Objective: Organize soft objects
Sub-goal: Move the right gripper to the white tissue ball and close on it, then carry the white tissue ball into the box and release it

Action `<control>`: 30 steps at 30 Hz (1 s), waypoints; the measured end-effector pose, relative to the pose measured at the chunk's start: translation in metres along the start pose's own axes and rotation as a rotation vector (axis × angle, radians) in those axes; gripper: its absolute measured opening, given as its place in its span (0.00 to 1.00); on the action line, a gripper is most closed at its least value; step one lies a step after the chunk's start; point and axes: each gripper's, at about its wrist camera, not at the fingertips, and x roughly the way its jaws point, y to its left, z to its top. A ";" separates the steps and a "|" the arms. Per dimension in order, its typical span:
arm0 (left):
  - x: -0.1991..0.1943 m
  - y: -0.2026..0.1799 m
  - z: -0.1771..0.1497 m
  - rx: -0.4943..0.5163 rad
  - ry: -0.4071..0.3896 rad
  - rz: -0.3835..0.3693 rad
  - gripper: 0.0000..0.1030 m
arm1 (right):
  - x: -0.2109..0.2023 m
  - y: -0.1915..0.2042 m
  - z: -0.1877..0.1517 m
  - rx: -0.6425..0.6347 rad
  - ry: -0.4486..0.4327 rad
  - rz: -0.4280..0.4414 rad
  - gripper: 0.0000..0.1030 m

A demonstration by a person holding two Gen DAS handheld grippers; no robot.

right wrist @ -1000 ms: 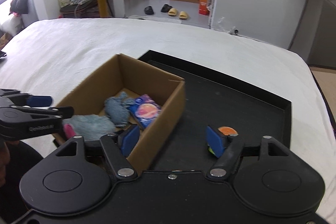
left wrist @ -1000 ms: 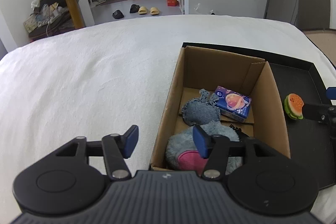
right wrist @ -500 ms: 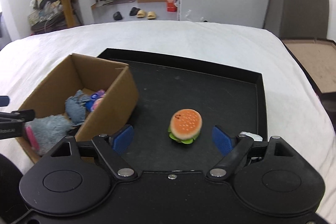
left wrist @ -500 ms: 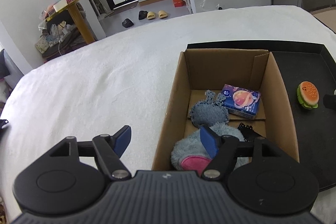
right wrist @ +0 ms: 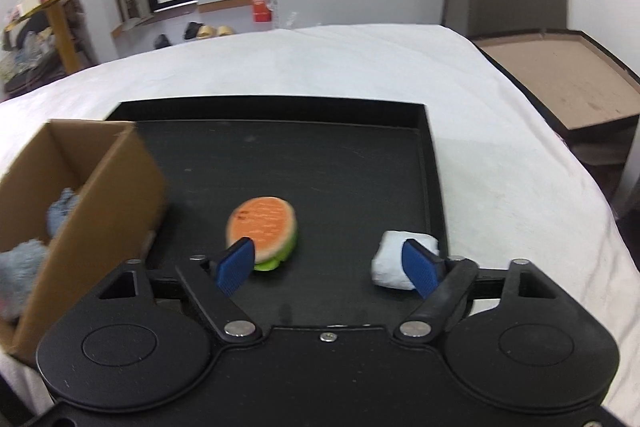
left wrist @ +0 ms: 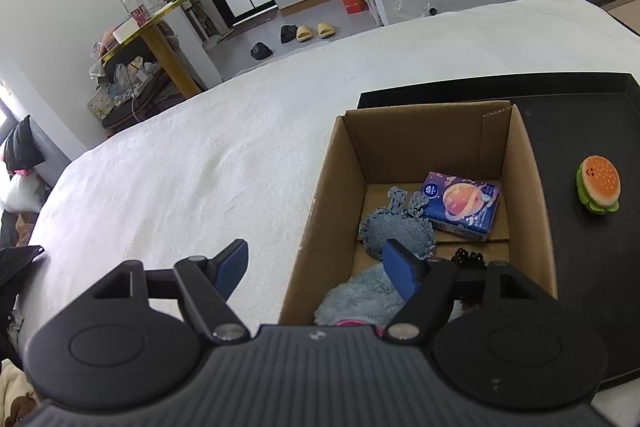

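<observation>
Left gripper [left wrist: 316, 263]: jaws wide apart, holding nothing; the near left wall of the cardboard box [left wrist: 320, 211] stands between them. Beyond the right-hand pad, inside the box: fluffy blue plush [left wrist: 360, 295], denim pouch [left wrist: 400, 233], purple tissue pack [left wrist: 464, 205].

Right gripper [right wrist: 328, 265]: jaws closing, only bare black tray [right wrist: 320, 163] between them, nothing gripped. Burger toy [right wrist: 264, 223] lies just behind the left-hand pad; white soft lump [right wrist: 390, 259] just behind the right-hand pad, near the tray rim. Box to the left of the jaws.

White bed [left wrist: 200, 155], black tray [right wrist: 320, 155] on top
</observation>
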 end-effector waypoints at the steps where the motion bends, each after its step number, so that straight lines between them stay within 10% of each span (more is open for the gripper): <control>1: 0.000 -0.001 0.001 0.003 -0.001 0.013 0.71 | 0.003 -0.003 0.000 0.009 0.005 -0.010 0.69; 10: 0.000 -0.008 0.006 0.014 0.012 0.064 0.71 | 0.032 -0.029 -0.001 0.101 0.052 -0.062 0.46; 30: -0.001 -0.018 0.007 0.065 0.017 0.084 0.71 | 0.054 -0.032 -0.005 0.068 0.063 -0.095 0.44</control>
